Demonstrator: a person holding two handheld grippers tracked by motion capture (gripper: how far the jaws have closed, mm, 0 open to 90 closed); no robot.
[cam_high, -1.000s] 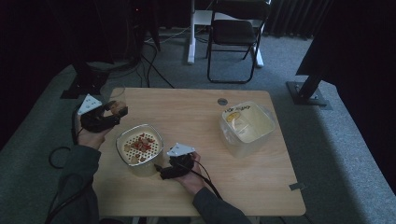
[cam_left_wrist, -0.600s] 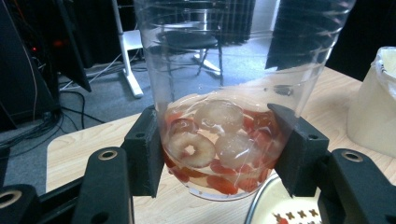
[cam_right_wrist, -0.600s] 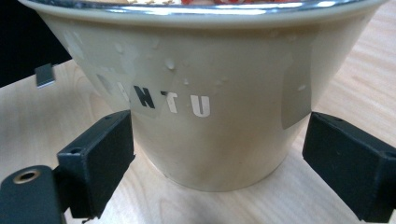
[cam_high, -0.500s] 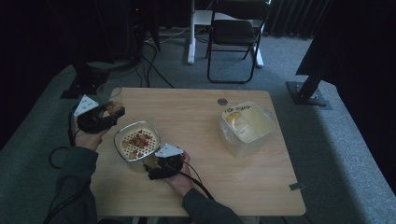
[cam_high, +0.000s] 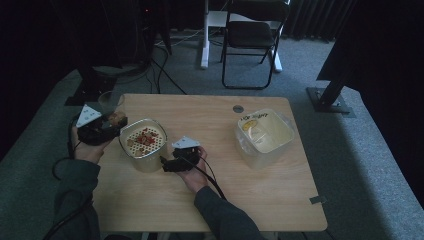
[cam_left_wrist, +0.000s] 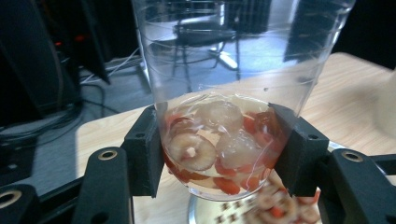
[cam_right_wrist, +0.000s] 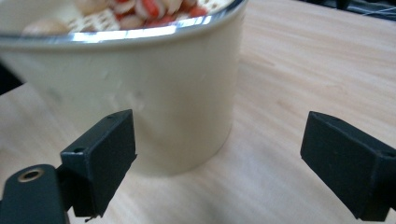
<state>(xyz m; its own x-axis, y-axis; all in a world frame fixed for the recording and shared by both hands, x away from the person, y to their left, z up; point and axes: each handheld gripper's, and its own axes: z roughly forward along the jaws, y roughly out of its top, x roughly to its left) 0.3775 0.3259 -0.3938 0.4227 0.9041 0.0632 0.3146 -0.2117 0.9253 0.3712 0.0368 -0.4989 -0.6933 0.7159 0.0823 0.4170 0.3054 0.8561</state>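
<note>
While the left gripper clamps both black pads against the lower walls of a clear plastic cup, that cup stands upright between the jaws, its bottom packed with pale round pieces and red slices. Seen from the high view, this gripper sits at the left edge of the wooden table, left of centre in the frame, just beside a cream pot whose perforated insert carries more red and pale bits. Below and right of that pot, the right gripper rests near its side. Its own view shows the jaws spread wide and empty, the left pad close against the pot wall; whether it touches cannot be told. At right of the table stands a clear tub.
</note>
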